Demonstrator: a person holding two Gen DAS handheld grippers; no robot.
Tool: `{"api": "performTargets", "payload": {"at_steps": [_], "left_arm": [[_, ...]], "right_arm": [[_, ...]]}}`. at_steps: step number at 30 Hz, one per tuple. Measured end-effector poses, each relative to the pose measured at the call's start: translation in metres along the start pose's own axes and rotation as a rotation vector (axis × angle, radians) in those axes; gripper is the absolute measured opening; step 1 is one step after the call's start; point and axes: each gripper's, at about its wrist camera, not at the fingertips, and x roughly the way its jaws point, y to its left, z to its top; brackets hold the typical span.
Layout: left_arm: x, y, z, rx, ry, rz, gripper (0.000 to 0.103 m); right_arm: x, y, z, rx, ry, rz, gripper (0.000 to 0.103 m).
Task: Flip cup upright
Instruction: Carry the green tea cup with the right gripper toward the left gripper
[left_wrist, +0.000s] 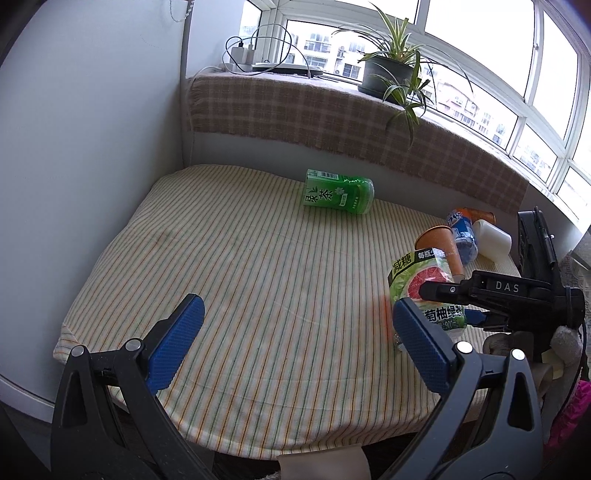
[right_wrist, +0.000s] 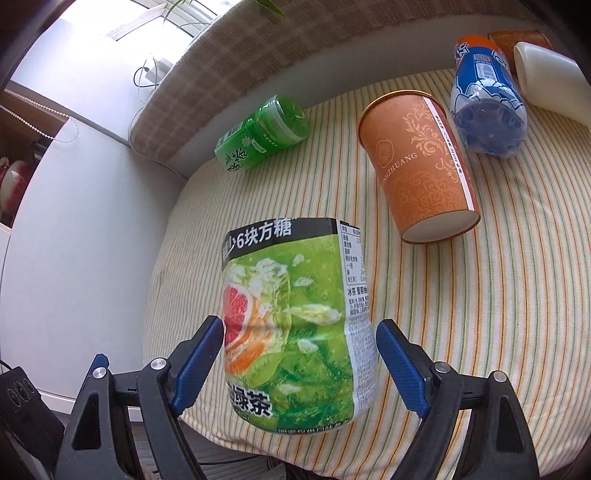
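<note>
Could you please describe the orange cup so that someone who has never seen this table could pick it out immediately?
Start at the striped tablecloth below the window ledge. Among the containers lying on their sides, beyond the grapefruit tea bottle between the right gripper fingers, find the orange cup. Only it is matte orange paper with ornamental print, beside the blue bottle.

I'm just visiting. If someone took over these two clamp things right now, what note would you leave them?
Left gripper: open, empty, above the striped tablecloth.
Right gripper: shut on the green grapefruit-tea cup, held roughly upright.
Done: cup gripped and turned up.
Left: set it down standing, release.
Orange paper tube, green bottle, blue bottle and white cup lie on their sides.
</note>
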Motion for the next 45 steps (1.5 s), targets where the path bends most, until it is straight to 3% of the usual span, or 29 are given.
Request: {"api": "performTargets", "payload": {"at_steps": [7, 12, 17, 22, 33, 39, 45], "left_arm": [[0.001, -0.003, 0.003, 0.000, 0.008, -0.022, 0.103], [0.007, -0.007, 0.007, -0.007, 0.028, -0.060, 0.103], [0.026, -0.012, 0.015, -0.042, 0.094, -0.140, 0.103], [0.049, -0.022, 0.024, -0.072, 0.179, -0.223, 0.103], [0.110, -0.046, 0.038, -0.199, 0.419, -0.434, 0.103], [0.134, -0.060, 0.044, -0.211, 0.505, -0.475, 0.103], [0.155, -0.066, 0.041, -0.219, 0.558, -0.468, 0.103]], "right_arm": [[-0.017, 0.005, -0.003, -0.078, -0.065, -0.052, 0.091], [-0.048, 0.008, -0.016, -0.168, -0.201, -0.151, 0.097], [-0.081, -0.001, -0.038, -0.212, -0.344, -0.248, 0.099], [-0.106, -0.027, -0.056, -0.158, -0.407, -0.303, 0.099], [-0.135, -0.054, -0.092, -0.137, -0.468, -0.488, 0.099], [-0.140, -0.057, -0.099, -0.148, -0.461, -0.515, 0.099], [-0.142, -0.060, -0.103, -0.122, -0.450, -0.488, 0.099]]}}
